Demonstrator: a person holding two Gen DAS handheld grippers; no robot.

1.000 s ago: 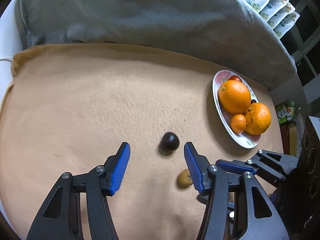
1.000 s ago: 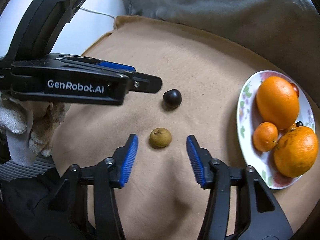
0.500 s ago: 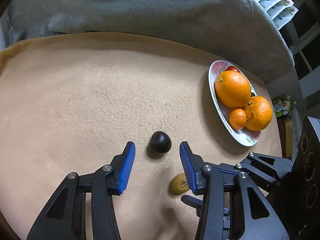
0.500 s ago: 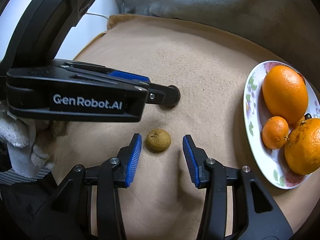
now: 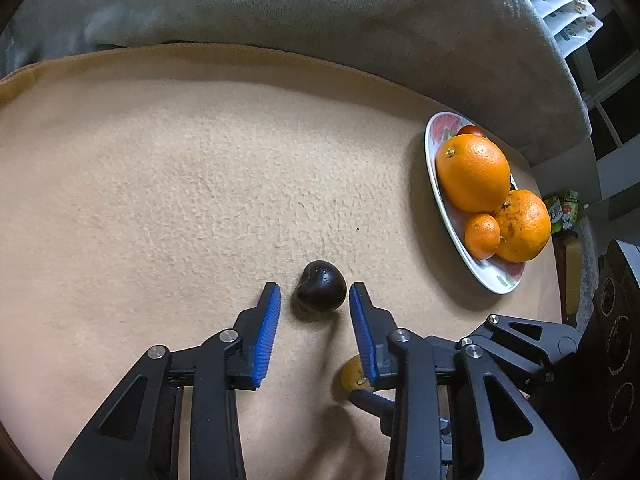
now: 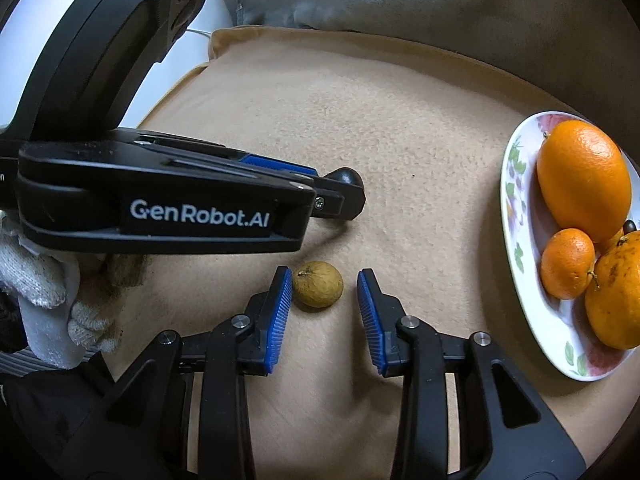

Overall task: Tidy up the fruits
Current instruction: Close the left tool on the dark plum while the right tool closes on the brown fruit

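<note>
A dark, almost black round fruit (image 5: 321, 292) lies on the tan fleece between the blue pads of my left gripper (image 5: 315, 288). Its jaws are closing, with a thin gap left on each side. A small yellow-brown fruit (image 6: 318, 284) lies between the pads of my right gripper (image 6: 323, 278), whose jaws are also closing. The left pad is at its skin and the right pad stands clear. A flowered white plate (image 5: 432, 160) at the right holds a large orange (image 5: 472, 172), a second orange (image 5: 524, 224) and a small tangerine (image 5: 482, 236).
A grey blanket (image 5: 320, 4) is bunched along the back of the tan fleece (image 5: 160, 180). Snack packets (image 5: 568, 4) hang at the upper right. In the right wrist view a gloved hand (image 6: 40, 292) holds the left tool, just left of my right gripper.
Both pairs of jaws have narrowed around their fruits. The left gripper has come down and forward over the dark fruit. The right gripper has crept closer to the brown fruit.
</note>
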